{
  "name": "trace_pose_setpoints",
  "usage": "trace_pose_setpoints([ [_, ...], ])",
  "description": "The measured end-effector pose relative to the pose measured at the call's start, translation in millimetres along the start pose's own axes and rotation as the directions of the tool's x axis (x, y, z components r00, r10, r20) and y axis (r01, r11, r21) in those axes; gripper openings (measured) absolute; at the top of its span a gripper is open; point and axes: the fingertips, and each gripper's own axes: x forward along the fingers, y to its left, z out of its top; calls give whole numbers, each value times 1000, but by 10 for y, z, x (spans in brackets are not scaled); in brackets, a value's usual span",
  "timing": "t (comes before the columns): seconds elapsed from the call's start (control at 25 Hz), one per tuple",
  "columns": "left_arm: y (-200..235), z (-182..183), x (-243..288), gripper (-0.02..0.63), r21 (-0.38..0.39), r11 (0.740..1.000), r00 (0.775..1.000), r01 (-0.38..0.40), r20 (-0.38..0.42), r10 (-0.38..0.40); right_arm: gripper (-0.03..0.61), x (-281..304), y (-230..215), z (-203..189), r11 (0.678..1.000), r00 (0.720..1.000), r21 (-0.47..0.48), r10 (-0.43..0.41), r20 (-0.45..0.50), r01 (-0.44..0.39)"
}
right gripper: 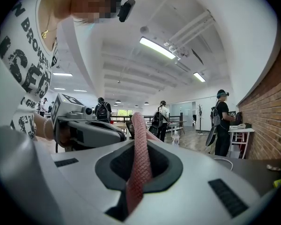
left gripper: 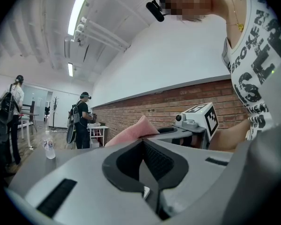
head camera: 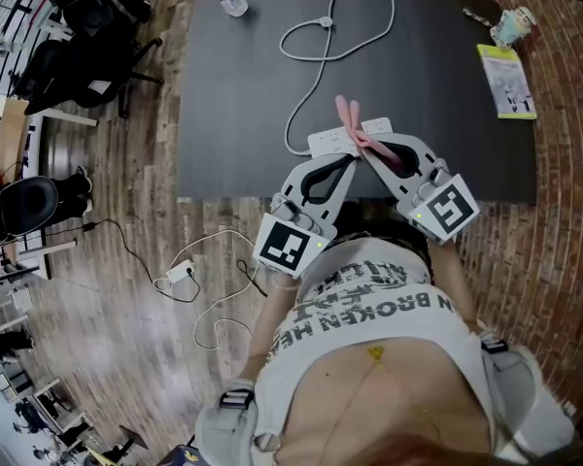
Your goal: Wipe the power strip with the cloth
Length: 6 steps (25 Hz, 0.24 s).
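Fingers of the right gripper (right gripper: 136, 144) pinch the cloth (head camera: 347, 115); the left gripper (left gripper: 141, 140) is closed, nothing seen in it. Both meet over the strip (head camera: 328, 144) at the table (head camera: 233, 95) edge. Best lower the cloth flat and drag along the strip, left steadying

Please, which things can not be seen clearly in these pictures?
Power strip: head view, mostly covered by the left tool, the right tool and the cloth; sockets do not show.
Yellow card: head view, print too small to read.
Pale item beside it: too small to name.
Both gripper views: the strip is hidden under the tool bodies.
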Motion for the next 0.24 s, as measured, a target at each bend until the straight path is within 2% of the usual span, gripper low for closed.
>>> trace_pose_setpoints([
  [0.24,9,-12,-3,8,8,1000,1000,9,-10,-9,17,23,3,-30,1000,1000,-10,-3,-14,3],
])
